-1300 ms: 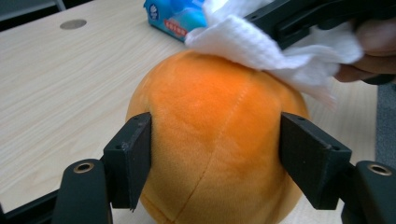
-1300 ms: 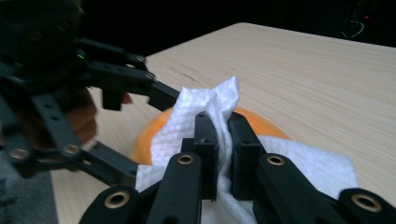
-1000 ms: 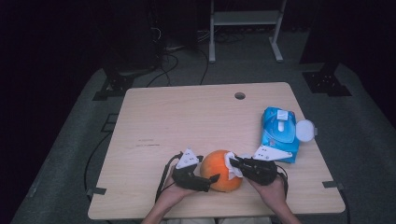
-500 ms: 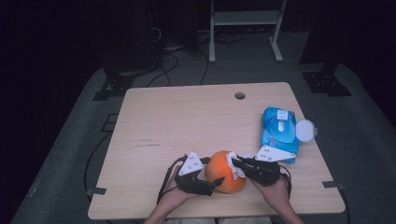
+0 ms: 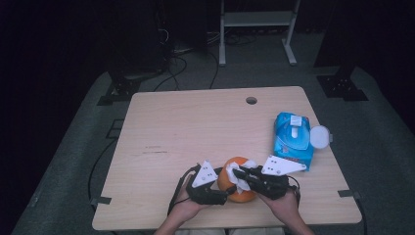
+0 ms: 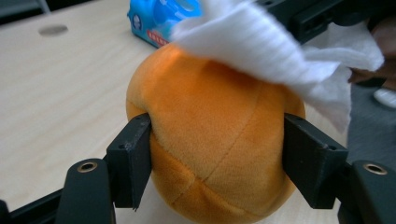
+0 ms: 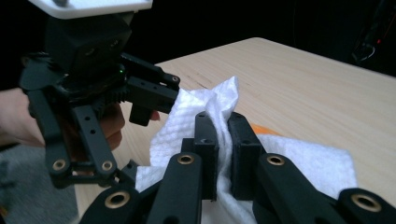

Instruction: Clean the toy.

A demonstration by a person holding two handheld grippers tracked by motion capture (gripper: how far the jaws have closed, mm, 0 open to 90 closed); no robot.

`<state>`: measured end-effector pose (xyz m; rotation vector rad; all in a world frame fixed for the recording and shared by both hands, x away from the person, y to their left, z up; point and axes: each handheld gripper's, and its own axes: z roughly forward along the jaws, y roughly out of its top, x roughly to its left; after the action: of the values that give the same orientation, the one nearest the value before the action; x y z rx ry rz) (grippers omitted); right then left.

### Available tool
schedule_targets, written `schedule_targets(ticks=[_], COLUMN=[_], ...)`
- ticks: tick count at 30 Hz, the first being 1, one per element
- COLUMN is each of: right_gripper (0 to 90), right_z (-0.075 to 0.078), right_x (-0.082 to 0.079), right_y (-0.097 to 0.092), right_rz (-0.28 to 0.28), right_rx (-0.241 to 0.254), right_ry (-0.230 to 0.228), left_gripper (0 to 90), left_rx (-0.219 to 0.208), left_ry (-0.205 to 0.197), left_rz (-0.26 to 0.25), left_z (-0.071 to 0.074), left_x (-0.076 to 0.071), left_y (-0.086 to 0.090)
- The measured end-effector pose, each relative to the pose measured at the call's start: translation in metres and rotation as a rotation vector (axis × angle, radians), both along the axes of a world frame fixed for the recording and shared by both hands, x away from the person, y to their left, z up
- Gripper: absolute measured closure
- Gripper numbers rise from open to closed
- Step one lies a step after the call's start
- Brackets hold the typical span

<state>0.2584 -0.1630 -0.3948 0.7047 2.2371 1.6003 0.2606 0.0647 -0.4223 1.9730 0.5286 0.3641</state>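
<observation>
the orange plush ball (image 5: pixel 237 186) sits at the near edge of the counter (image 5: pixel 195 127), roughly midway along it, between the two hands. the left gripper (image 5: pixel 221 192) comes at it from the left; its jaws have just been closing, and in the left gripper view the two black pads press into the ball's (image 6: pixel 215 140) sides, denting the soft fabric a little, so the ball is clamped between them. the left hand (image 5: pixel 188 205) holds that gripper from below, near the counter's edge.

the right gripper (image 5: pixel 238 173) reaches in from the right, over the top of the ball. its jaws are drawn tight together on a white wipe (image 5: pixel 243 177); in the right gripper view the folded wipe (image 7: pixel 219 105) stands up out of the narrow slot between the pads and spreads out beneath them, with a sliver of orange showing at its far edge. in the left gripper view the wipe (image 6: pixel 261 46) lies draped on the ball's upper right side (whether it presses or merely rests there is hard to tell).

to the right and a little farther off lies a blue pack of wipes (image 5: pixel 292 139), its round white lid (image 5: pixel 319 136) flipped open at its right side, well apart from the ball.
</observation>
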Motion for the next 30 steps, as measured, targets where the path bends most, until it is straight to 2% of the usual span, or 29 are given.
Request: schedule_targets(ticks=[2, 5, 9, 12, 14, 16, 19, 21, 23, 24, 27, 28, 30], right_gripper=[82.9, 82.9, 83.0, 82.9, 82.9, 82.7, 82.4, 82.5, 82.7, 82.6, 82.5, 82.4, 82.5], right_z=[0.001, 0.000, -0.001, 0.002, 0.003, 0.005, 0.004, -0.001, -0.003, -0.002, -0.001, -0.002, -0.002], right_x=[0.003, 0.008, 0.002, -0.003, -0.005, -0.004, 0.003, 0.006, 0.004, 0.002, -0.004, -0.005, -0.005], right_y=[-0.005, -0.018, -0.012, -0.001, 0.004, 0.002, -0.012, -0.021, -0.020, -0.017, -0.002, 0.001, 0.004], right_rz=[-0.022, -0.073, -0.053, -0.003, 0.017, 0.007, -0.061, -0.083, -0.077, -0.059, 0.013, 0.021, 0.017], right_rx=[-0.006, 0.000, -0.020, -0.024, -0.054, -0.068, -0.046, -0.031, -0.035, -0.026, -0.028, -0.036, -0.055], right_ry=[-0.005, 0.022, 0.020, 0.000, -0.019, -0.026, 0.004, 0.032, 0.034, 0.037, 0.016, 0.014, 0.007], left_gripper=[32.8, 32.9, 32.4, 32.2, 32.0, 31.6, 29.4, 25.8, 24.3, 24.6, 27.1, 27.9, 29.6], left_rx=[0.003, 0.002, 0.020, 0.044, 0.059, 0.051, 0.036, -0.020, -0.062, -0.064, -0.037, -0.019, -0.015], left_ry=[-0.038, -0.052, -0.072, -0.104, -0.118, -0.111, -0.088, -0.024, 0.020, 0.029, 0.006, 0.000, 0.001], left_rz=[0.016, 0.014, 0.000, -0.015, -0.017, -0.023, -0.056, -0.073, -0.062, -0.056, -0.052, -0.048, -0.043], left_z=[0.001, 0.002, 0.001, 0.001, 0.001, 0.001, -0.001, -0.003, -0.003, -0.003, -0.004, -0.004, -0.005], left_x=[-0.002, -0.003, -0.005, -0.009, -0.010, -0.010, -0.007, -0.002, 0.001, 0.002, 0.000, -0.001, 0.001], left_y=[0.000, -0.001, -0.005, -0.008, -0.009, -0.008, -0.005, -0.002, 0.000, 0.000, -0.001, -0.001, 0.002])
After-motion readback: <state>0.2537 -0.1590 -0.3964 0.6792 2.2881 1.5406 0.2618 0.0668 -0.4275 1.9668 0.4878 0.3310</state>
